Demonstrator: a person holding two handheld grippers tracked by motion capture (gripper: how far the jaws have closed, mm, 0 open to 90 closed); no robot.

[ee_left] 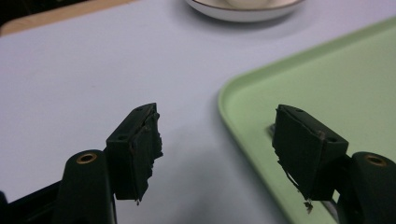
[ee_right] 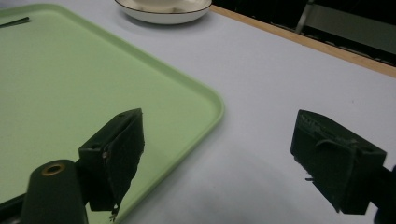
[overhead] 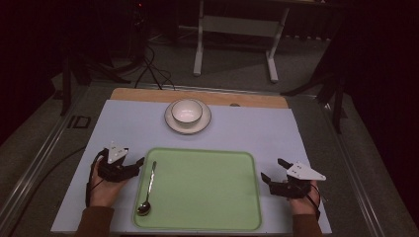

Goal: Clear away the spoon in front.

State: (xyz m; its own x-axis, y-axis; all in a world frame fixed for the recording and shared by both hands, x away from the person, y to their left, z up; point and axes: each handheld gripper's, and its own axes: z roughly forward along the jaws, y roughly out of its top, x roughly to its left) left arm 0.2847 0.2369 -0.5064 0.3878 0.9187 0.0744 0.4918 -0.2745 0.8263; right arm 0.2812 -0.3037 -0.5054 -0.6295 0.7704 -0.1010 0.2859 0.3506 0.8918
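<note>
The tray (overhead: 207, 197) sits at the tabletop's (overhead: 123, 123) near edge, a spoon (overhead: 147, 190) lying along its left rim. The bowl (overhead: 187, 111) stands on a saucer (overhead: 170, 123) near the far edge.

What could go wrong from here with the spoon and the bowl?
The spoon lies flat on the tray close to its left rim, right beside the open left gripper; a jaw may catch the rim or push the spoon away. The bowl sits on a plate at the far side; lifting it carelessly may drag or tip the plate.
</note>
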